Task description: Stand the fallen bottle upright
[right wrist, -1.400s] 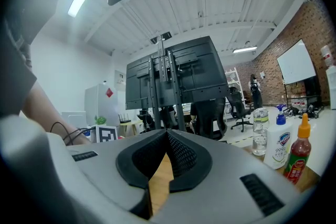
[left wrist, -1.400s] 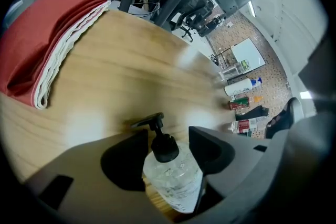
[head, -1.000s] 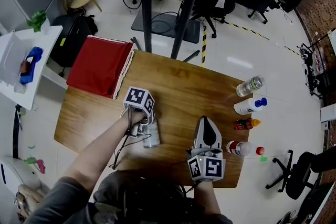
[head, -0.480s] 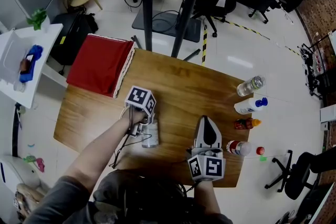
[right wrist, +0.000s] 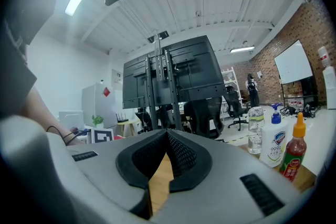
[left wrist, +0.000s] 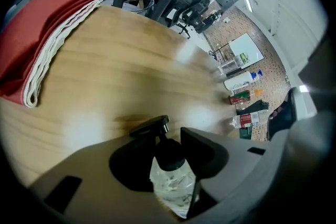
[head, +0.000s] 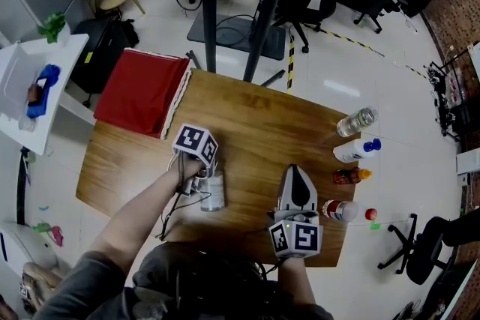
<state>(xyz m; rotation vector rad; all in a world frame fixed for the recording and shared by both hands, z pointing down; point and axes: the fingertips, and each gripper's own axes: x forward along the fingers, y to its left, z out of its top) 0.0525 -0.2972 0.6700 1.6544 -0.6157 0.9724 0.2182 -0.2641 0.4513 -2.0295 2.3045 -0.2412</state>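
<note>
Now our left gripper is clamped on the fallen bottle; its jaws have just been closing on the neck below the black pump top. The bottle sits on the table right under that gripper, its long axis running from the jaws back toward us. It seems tipped rather than upright, though the head view is too small to be sure. Our right gripper, jaws together and empty, is well apart. How full the clear bottle is we cannot tell.
</note>
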